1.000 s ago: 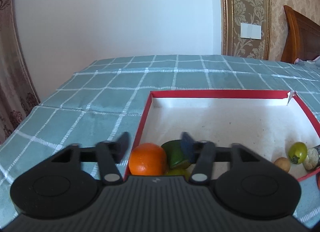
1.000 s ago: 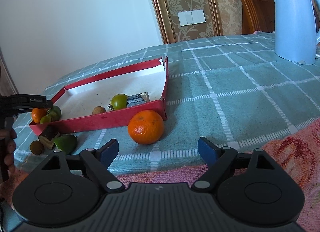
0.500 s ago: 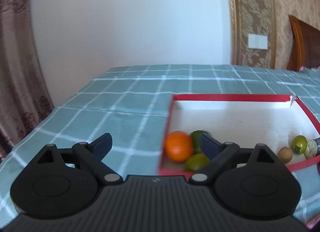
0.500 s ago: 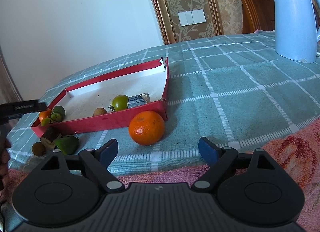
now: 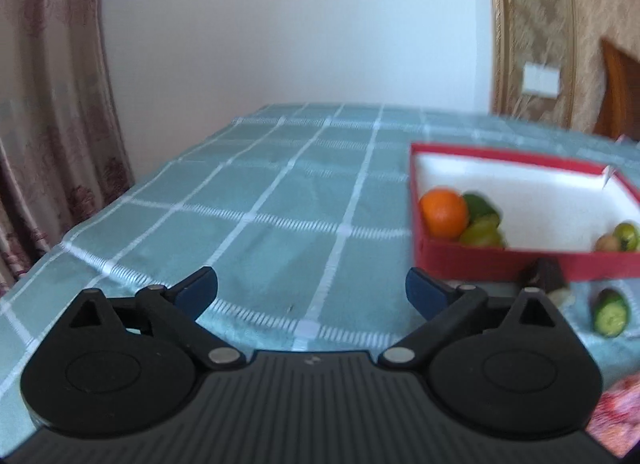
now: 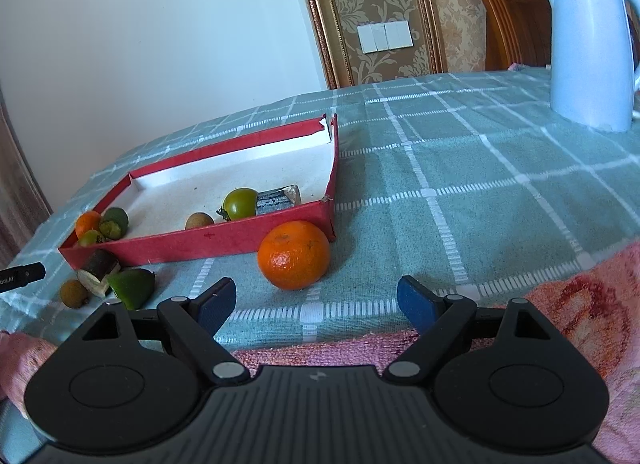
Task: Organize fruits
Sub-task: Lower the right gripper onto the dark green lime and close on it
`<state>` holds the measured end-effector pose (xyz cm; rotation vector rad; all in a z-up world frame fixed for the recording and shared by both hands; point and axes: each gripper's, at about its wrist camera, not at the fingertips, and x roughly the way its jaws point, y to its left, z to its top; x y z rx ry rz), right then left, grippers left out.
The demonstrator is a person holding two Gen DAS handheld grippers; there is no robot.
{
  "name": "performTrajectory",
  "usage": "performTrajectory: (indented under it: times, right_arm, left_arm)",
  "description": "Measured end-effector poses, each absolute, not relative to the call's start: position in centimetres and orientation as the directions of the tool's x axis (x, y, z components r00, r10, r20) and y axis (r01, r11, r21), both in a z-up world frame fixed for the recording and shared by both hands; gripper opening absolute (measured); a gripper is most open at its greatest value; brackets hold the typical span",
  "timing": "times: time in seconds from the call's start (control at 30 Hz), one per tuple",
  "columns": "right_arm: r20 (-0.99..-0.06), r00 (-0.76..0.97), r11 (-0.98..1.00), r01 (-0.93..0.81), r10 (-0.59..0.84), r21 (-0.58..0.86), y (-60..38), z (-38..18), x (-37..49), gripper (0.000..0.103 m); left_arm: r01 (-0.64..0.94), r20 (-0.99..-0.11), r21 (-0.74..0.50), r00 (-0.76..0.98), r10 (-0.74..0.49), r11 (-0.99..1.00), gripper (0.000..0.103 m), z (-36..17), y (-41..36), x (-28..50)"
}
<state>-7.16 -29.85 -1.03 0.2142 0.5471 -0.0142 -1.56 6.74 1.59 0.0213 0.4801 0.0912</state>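
Fruits lay in the red tray and near it; the left gripper had just been opening, nothing between its jaws, and the right gripper stood wide, empty, near a loose orange.

Bright, even daylight in both views, soft shadows only. Left wrist view is motion-blurred: red tray, fruit and wall panel smeared, tablecloth softer too. Right wrist view sharp; orange casts a faint shadow, kettle slightly washed out. Strong fisheye bending, dark corners.
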Motion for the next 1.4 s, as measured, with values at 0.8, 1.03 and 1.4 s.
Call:
performTrajectory:
  times: [0.8, 1.03, 1.4]
  right_arm:
    - [-0.546, 0.809, 0.965, -0.262, 0.219, -0.002, -20.1, 1.1, -2.7, 0.088]
    - [-0.549, 0.783, 0.947, -0.315, 0.293, 0.056, -19.5, 0.9, -2.2, 0.084]
    - [-0.571, 0.723, 0.91, -0.398, 0.39, 0.118, -17.5, 0.3, -1.2, 0.058]
  left_arm:
    - [-0.048, -0.401, -0.102, 0.916, 0.004, 0.994, 0.103, 1.7, 8.6, -2.7]
    - [-0.049, -0.404, -0.11, 0.915, 0.0, 0.993, 0.103, 1.6, 8.8, -2.7]
    - [-0.05, -0.408, -0.115, 0.913, -0.001, 0.992, 0.103, 1.6, 8.8, -2.6]
